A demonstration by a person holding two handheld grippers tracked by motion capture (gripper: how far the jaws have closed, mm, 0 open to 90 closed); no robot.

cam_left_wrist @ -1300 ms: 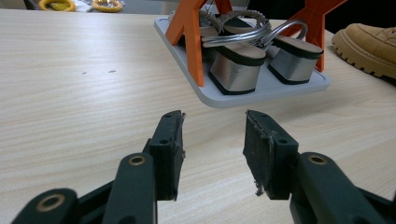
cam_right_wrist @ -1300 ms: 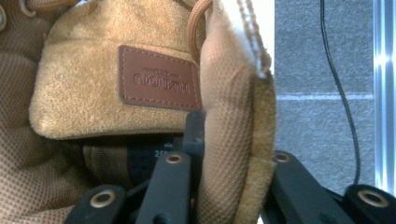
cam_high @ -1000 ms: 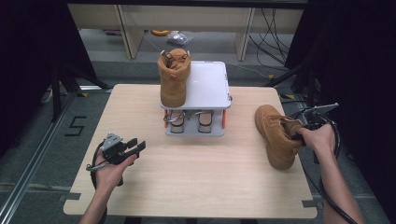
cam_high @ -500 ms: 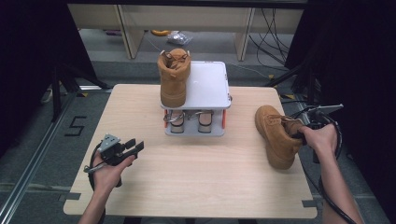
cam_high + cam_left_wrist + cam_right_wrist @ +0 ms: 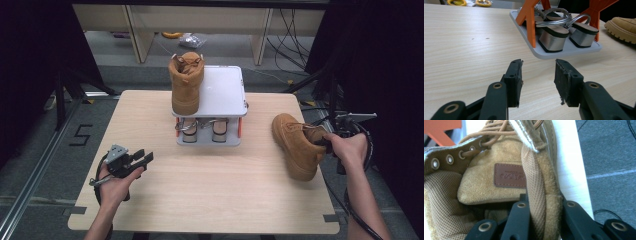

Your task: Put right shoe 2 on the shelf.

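A tan boot (image 5: 296,144) lies on its side at the table's right. My right gripper (image 5: 325,145) is shut on its padded collar (image 5: 543,202), one jaw inside the boot and one outside. A matching tan boot (image 5: 186,81) stands upright on the white top of a small rack (image 5: 225,90) at the table's far middle. My left gripper (image 5: 142,160) rests near the front left of the table, open with nothing between its fingers (image 5: 514,77). It points at the rack (image 5: 564,51).
Under the rack's top, between orange legs (image 5: 527,18), sit a pair of silver block-heeled sandals (image 5: 554,37) on the grey base. The wooden table's (image 5: 210,200) right edge runs close beside the lying boot. Shelving and cables lie beyond the far edge.
The right hand and the lying boot have shifted only slightly. The left gripper has stayed where it was.
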